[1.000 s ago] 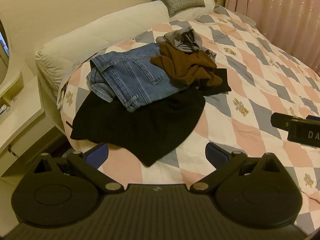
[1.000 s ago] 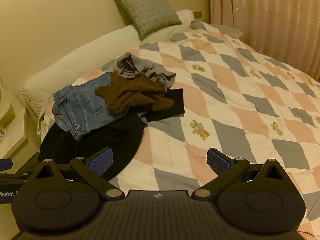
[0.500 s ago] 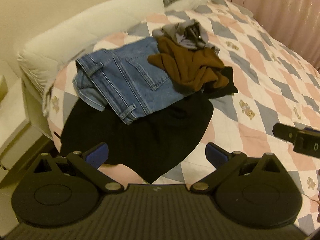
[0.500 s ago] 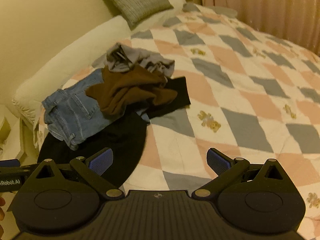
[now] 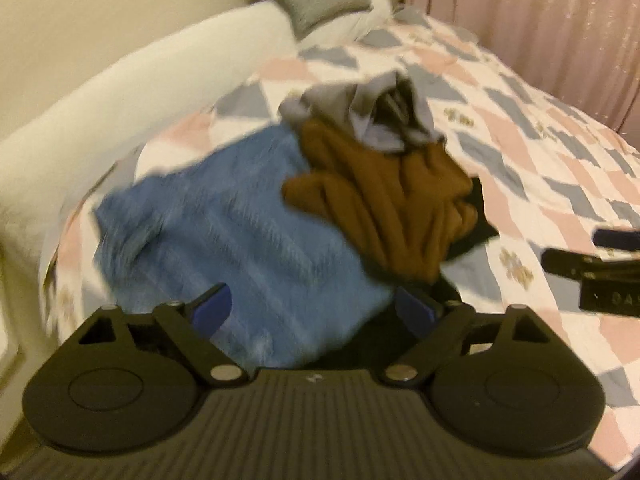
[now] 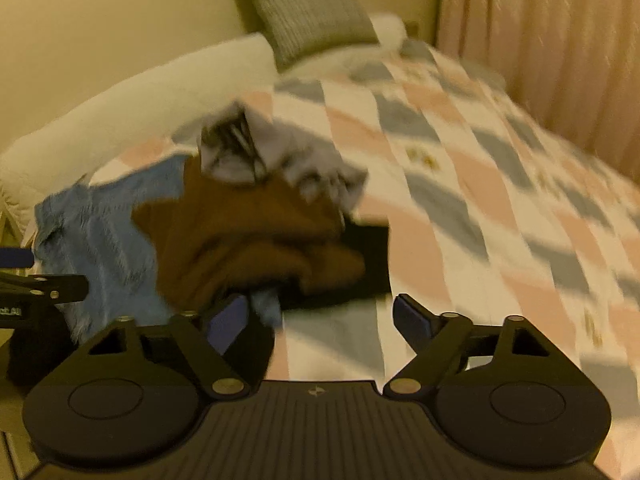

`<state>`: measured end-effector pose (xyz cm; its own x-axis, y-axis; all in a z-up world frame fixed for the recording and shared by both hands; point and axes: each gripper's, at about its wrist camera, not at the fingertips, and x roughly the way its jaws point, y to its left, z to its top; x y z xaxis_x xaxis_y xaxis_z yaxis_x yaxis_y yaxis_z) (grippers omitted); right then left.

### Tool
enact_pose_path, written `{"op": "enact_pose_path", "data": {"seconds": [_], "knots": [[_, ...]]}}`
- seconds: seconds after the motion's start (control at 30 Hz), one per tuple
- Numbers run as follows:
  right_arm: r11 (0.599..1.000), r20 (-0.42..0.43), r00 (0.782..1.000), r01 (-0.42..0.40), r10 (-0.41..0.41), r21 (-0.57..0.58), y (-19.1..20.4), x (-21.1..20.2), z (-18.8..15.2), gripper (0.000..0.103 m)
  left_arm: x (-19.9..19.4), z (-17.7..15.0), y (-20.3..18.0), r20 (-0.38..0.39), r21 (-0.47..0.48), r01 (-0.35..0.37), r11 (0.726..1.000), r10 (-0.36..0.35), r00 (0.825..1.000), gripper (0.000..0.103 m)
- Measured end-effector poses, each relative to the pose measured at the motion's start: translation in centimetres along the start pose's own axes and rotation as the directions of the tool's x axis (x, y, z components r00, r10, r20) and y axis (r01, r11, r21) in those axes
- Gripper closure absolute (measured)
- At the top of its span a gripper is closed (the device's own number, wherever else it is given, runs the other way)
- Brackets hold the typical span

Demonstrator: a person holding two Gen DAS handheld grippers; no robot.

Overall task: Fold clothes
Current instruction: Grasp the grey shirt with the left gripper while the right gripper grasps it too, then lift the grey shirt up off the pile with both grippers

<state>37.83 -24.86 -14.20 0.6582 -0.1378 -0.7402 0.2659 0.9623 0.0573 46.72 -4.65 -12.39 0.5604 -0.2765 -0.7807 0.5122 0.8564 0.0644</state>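
A pile of clothes lies on the bed's near left corner. Blue jeans (image 5: pixel 224 232) (image 6: pixel 96 240) sit on a black garment (image 5: pixel 384 336) (image 6: pixel 368 256). A crumpled brown top (image 5: pixel 392 204) (image 6: pixel 248 240) lies over the jeans, and a grey garment (image 5: pixel 372 112) (image 6: pixel 280 152) sits behind it. My left gripper (image 5: pixel 312 310) hovers open just over the jeans' near edge. My right gripper (image 6: pixel 320 320) is open above the quilt, its left finger (image 6: pixel 228 320) close to the brown top. Both views are blurred by motion.
The bed has a checked pink, grey and white quilt (image 5: pixel 540 152) (image 6: pixel 480 184). A white headboard cushion (image 5: pixel 120 112) and a grey pillow (image 6: pixel 300 4) lie behind the pile. Pink curtains (image 6: pixel 552 40) hang at the right. Each gripper's side shows in the other's view.
Both grippers have moved in toward the clothes pile, which now looms much larger. The left one has come down over the jeans. The clothes themselves have not shifted.
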Motion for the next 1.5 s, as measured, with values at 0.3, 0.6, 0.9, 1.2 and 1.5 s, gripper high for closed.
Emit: {"op": "enact_pose_path", "data": {"seconds": [0.3,0.6,0.9,1.2,1.5], "knots": [[0.994,0.106,0.989,-0.098,0.102,-0.042,-0.7,9.0,6.8,0.039,9.0,7.4,-1.4,0.125,0.148,0.066,0.987,-0.085,0.989,0.023],[0.974,0.124,0.976,-0.158,0.179,-0.165,-0.1,15.2,8.3,0.048,15.6,10.9,-2.3,0.148,0.248,0.116,0.962,-0.156,0.977,0.064],[0.973,0.174,0.963,-0.182,0.205,-0.139,-0.4,15.0,10.9,0.094,16.3,13.6,0.1,0.155,0.136,0.289,0.948,-0.308,0.939,0.095],[0.995,0.495,0.866,-0.098,0.074,0.022,-3.6,2.3,16.2,0.096,3.8,18.4,0.4,0.356,0.219,0.267,0.938,-0.332,0.873,0.097],[0.997,0.738,0.674,-0.081,0.044,0.015,-5.8,-16.1,15.8,0.096,-14.5,17.4,-3.2,0.532,0.340,0.242,0.909,-0.398,0.747,0.098]]}}
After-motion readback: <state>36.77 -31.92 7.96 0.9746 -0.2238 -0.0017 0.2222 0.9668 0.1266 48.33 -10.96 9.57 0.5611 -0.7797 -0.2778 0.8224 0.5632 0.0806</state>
